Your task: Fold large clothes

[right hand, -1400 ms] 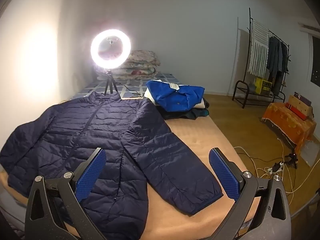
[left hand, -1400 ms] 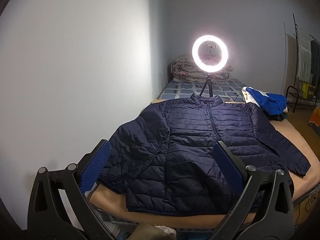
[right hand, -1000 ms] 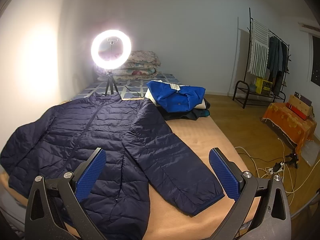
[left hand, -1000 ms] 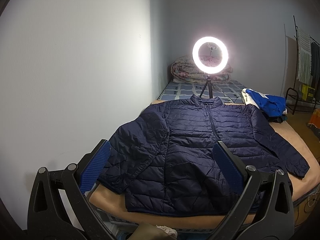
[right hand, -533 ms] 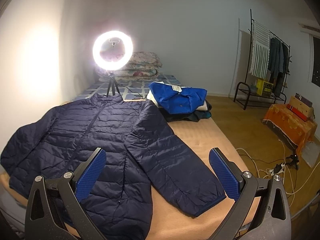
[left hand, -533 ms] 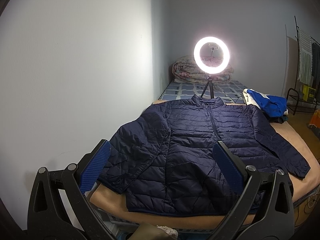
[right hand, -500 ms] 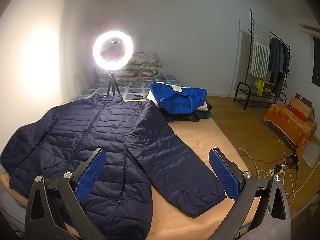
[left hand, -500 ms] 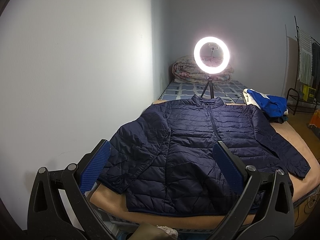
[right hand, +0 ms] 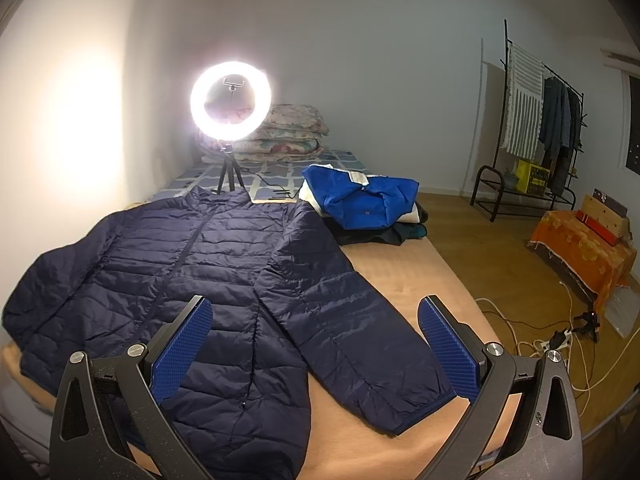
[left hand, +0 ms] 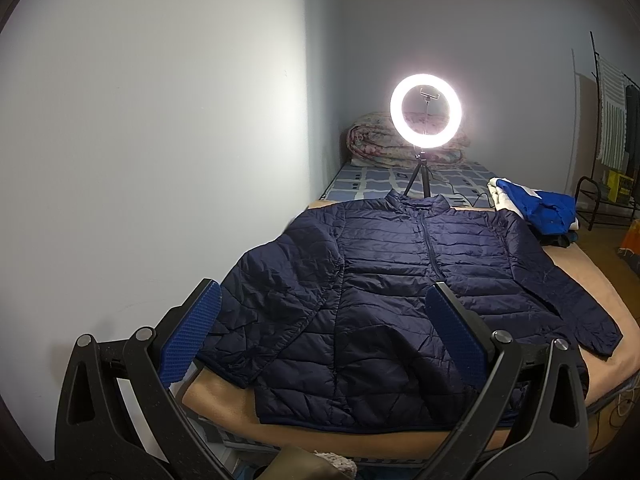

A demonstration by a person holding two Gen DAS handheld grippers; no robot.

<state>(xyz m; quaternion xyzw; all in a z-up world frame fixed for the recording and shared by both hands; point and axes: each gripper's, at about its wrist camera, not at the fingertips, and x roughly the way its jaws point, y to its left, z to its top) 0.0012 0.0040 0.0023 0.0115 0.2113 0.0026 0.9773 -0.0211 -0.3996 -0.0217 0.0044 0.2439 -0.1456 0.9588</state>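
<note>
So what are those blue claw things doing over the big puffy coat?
A person is holding two claws and getting ready to fold the dark navy quilted puffer jacket. It lies spread flat, front up and zipped, on the tan-covered bed, sleeves out to the sides. The left claw and right claw are both open, hovering above the near end of the jacket, and hold nothing. No fold has been made yet.
</note>
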